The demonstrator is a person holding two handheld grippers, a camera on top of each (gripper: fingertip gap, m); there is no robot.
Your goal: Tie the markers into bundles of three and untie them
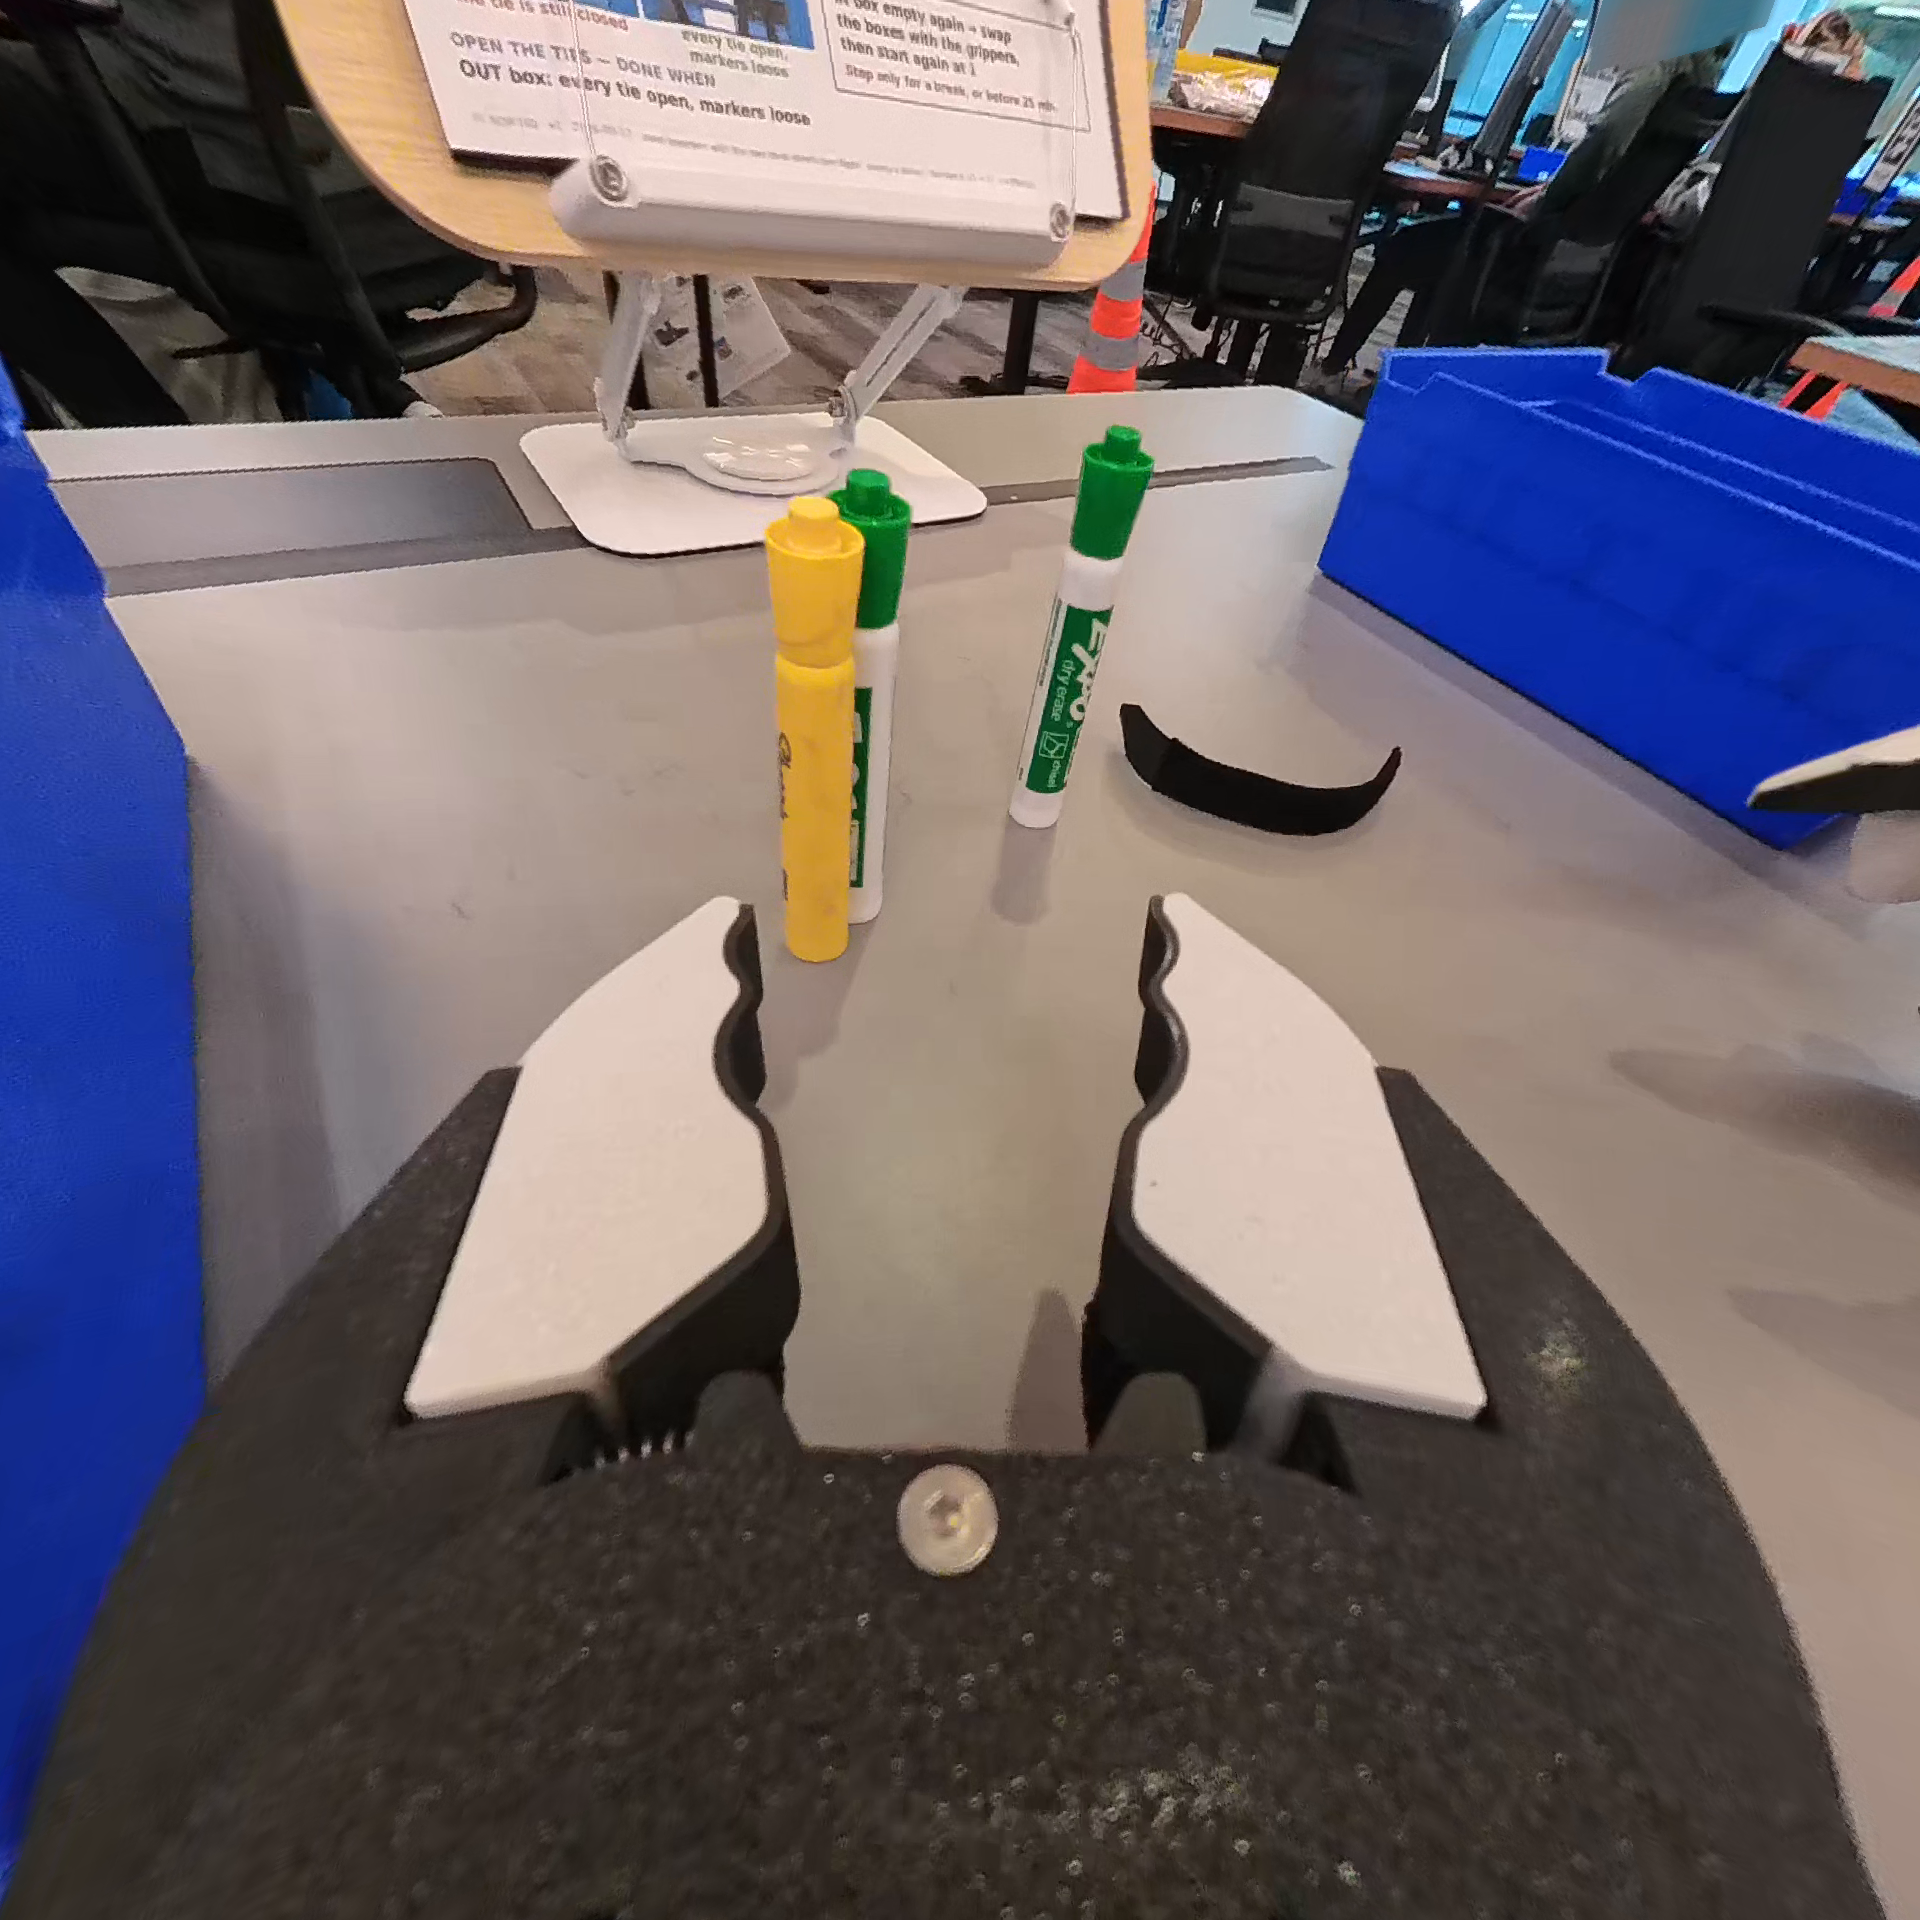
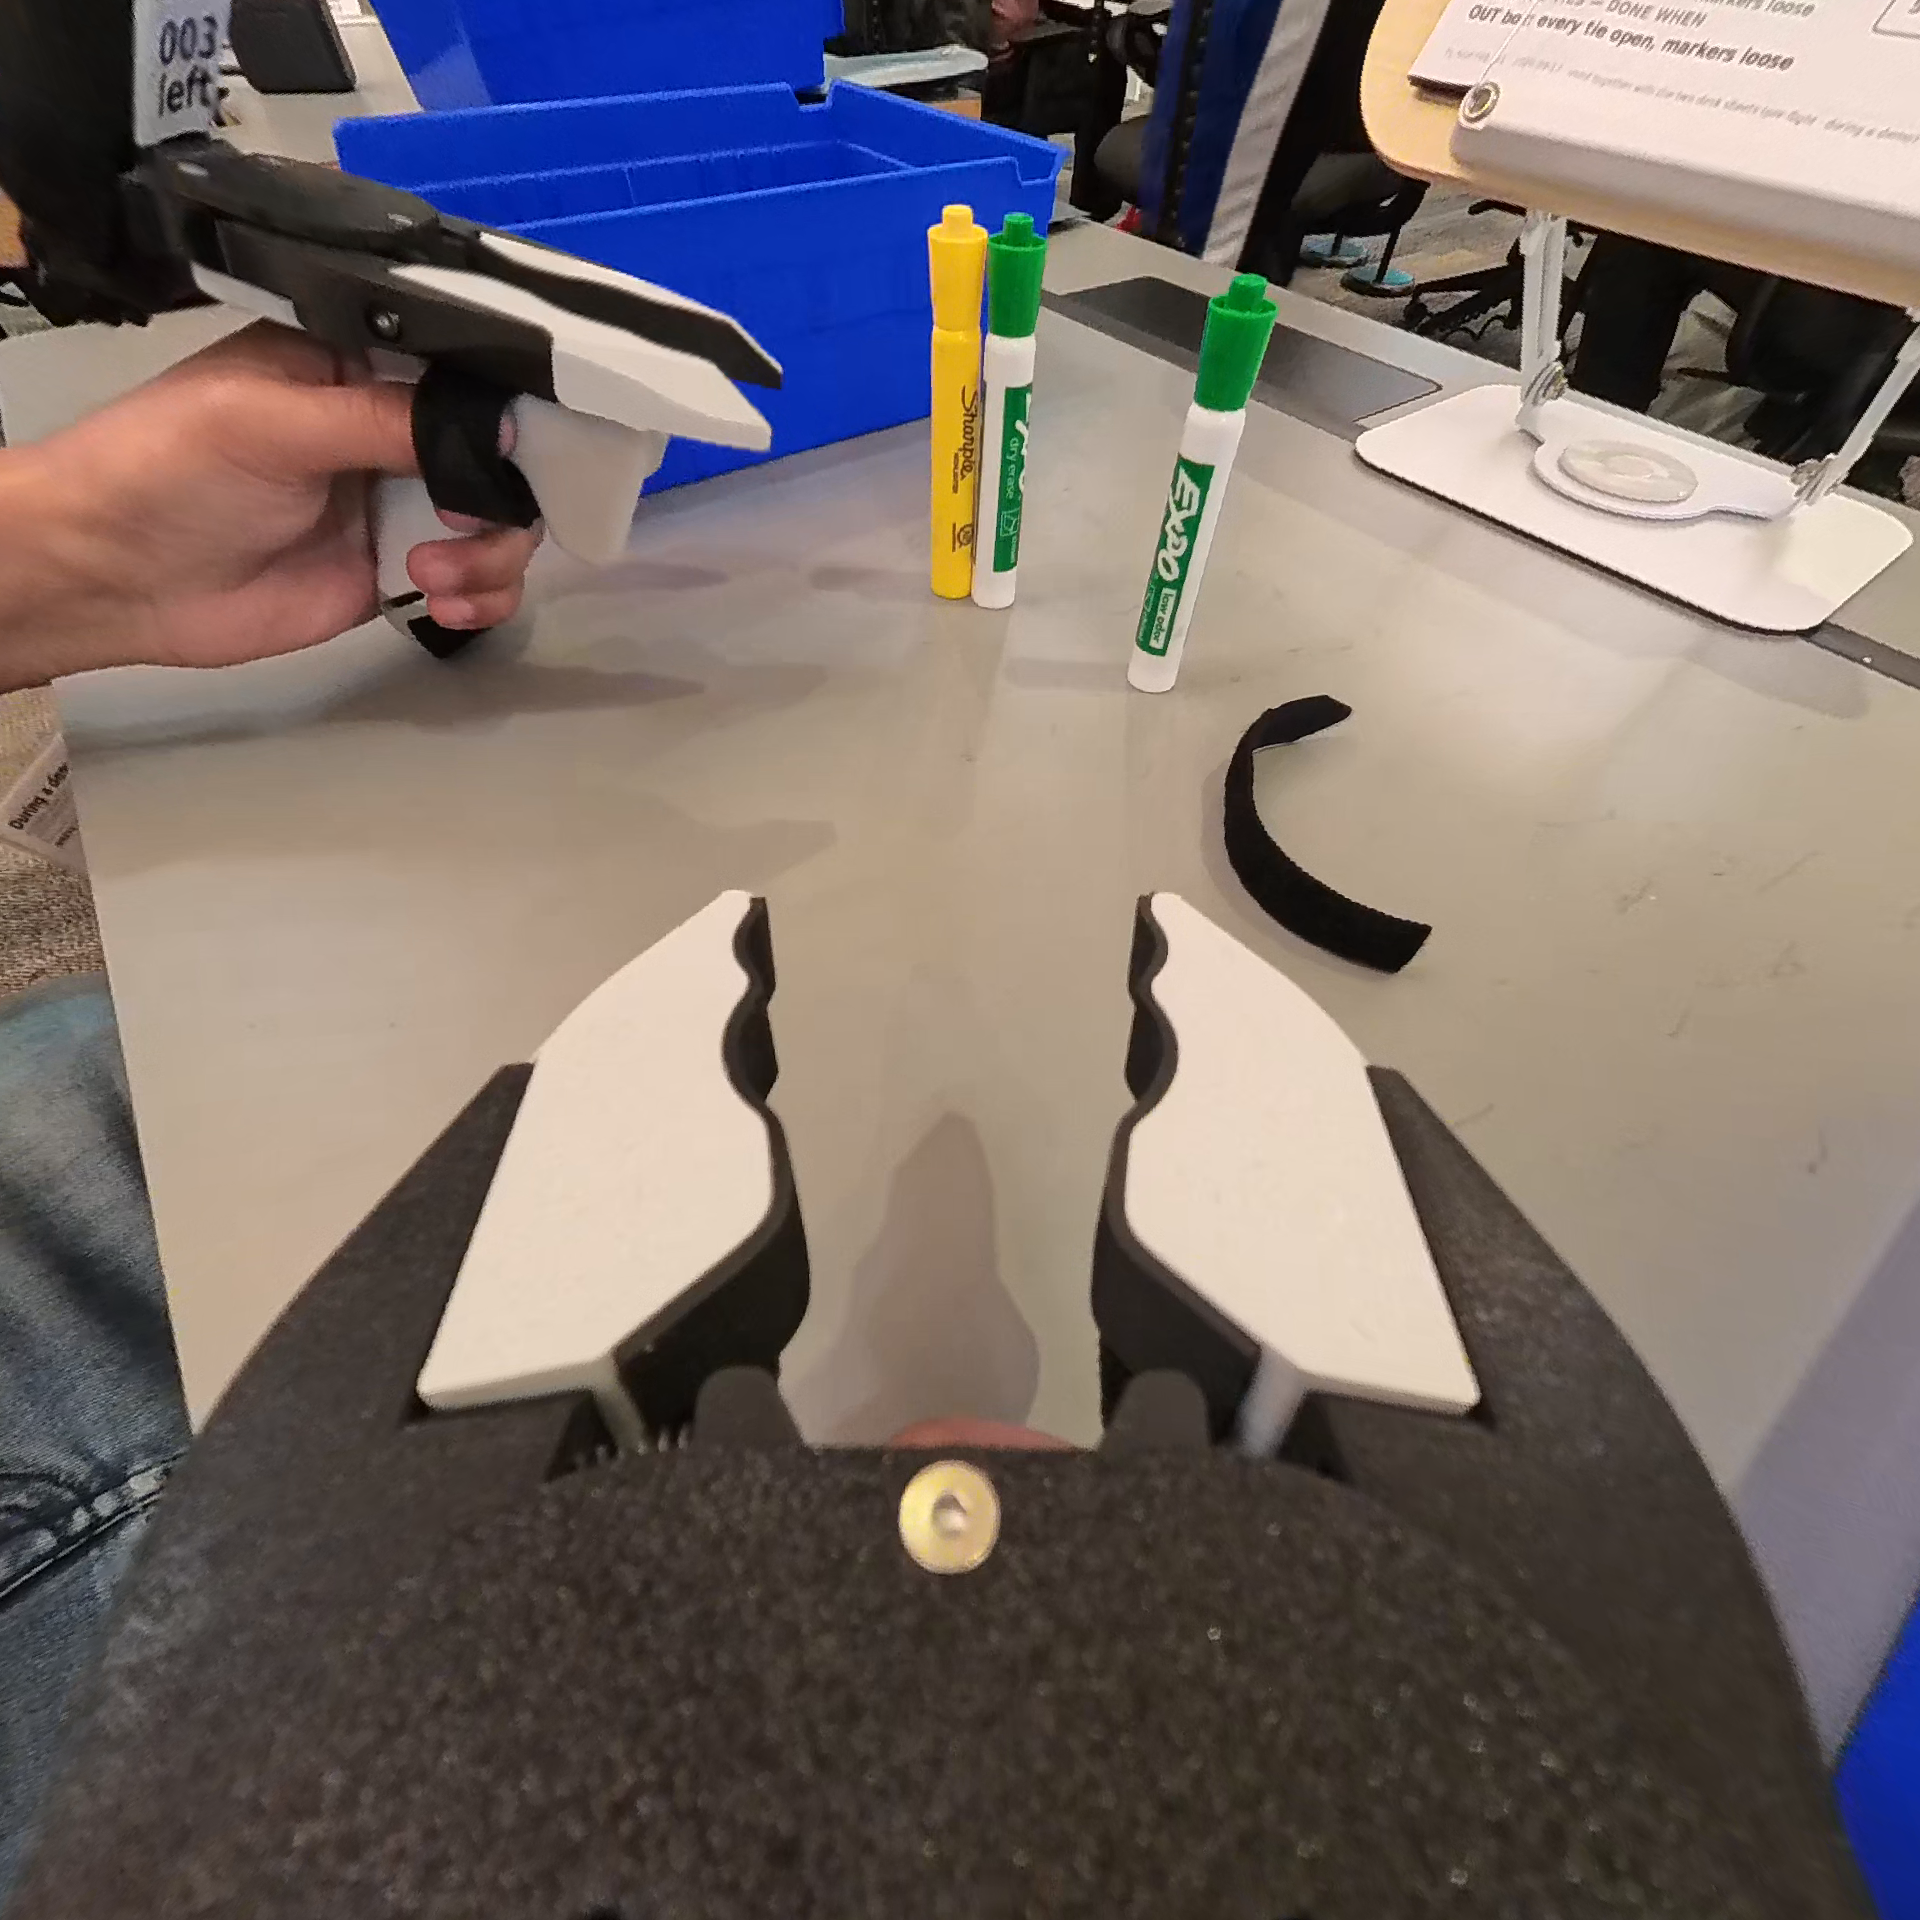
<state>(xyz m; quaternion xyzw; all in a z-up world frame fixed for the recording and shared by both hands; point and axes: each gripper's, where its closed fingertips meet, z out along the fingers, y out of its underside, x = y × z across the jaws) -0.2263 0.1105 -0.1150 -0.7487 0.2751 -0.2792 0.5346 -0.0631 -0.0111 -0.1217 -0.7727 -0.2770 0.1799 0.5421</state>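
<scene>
We see three markers standing upright on the grey bench (image 2: 520,935), caps up, with no tie around them. The yellow marker (image 1: 814,727) and a green marker (image 1: 876,686) stand side by side, touching or nearly so, and the second green marker (image 1: 1081,634) stands apart from the pair, toward 3 o'clock in the left wrist view and leaning a little. The black strap (image 1: 1257,784) lies loose and curved on the bench, farther toward 3 o'clock from that lone marker and clear of it.

We judge that the markers are loose and the strap is open, so either an untying has just been finished or a new bundle is about to be made; we cannot tell which. If bundling comes next, it calls for bringing the lone green marker against the pair, holding all three together, and then wrapping the strap round them. The upright markers look easy to tip over.

Our left gripper (image 1: 951,914) is released, its jaws spread wide and empty, with the yellow marker just beyond its left fingertip at about 11 o'clock. Our right gripper (image 2: 951,914) is likewise spread and empty above bare bench, with the strap at about 2 o'clock. A blue bin (image 2: 727,177) stands behind the markers at 12 o'clock in the right wrist view.
</scene>
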